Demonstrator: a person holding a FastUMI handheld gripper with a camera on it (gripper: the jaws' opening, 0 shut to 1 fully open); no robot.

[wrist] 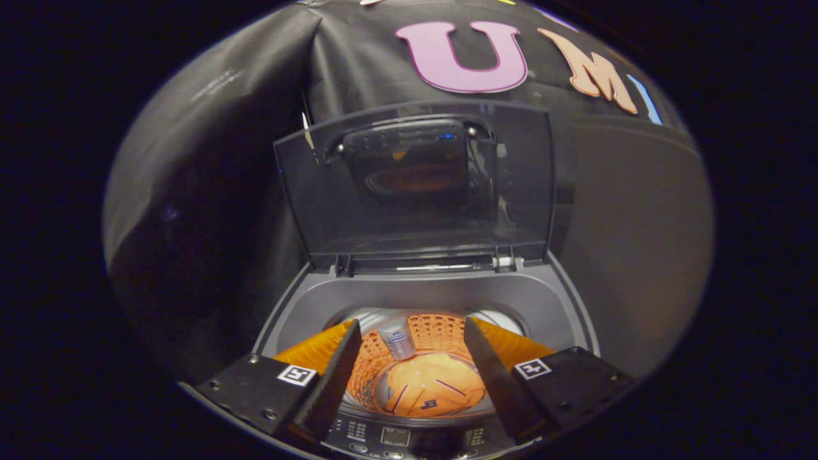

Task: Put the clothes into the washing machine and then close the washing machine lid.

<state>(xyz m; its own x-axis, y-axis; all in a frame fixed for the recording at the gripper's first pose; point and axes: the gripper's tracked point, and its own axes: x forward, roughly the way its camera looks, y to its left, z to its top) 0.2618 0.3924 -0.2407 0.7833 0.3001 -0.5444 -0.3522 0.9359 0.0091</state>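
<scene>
A grey top-loading washing machine point(415, 295) stands just below me. Its tinted lid point(415, 185) is swung up and stands upright at the back. An orange piece of clothing point(434, 386) with thin dark stripes lies crumpled at the bottom of the drum point(441, 332). My gripper point(412, 324) hovers over the drum's mouth, open, with nothing between its fingers. The clothing is visible in the gap between the fingers, well below them and apart from both.
The machine's control panel point(396, 437) runs along its front edge, under the fingers. A small pale cylindrical part point(397, 342) sits on the drum's inner wall. Black booth cloth hangs close behind and beside the lid.
</scene>
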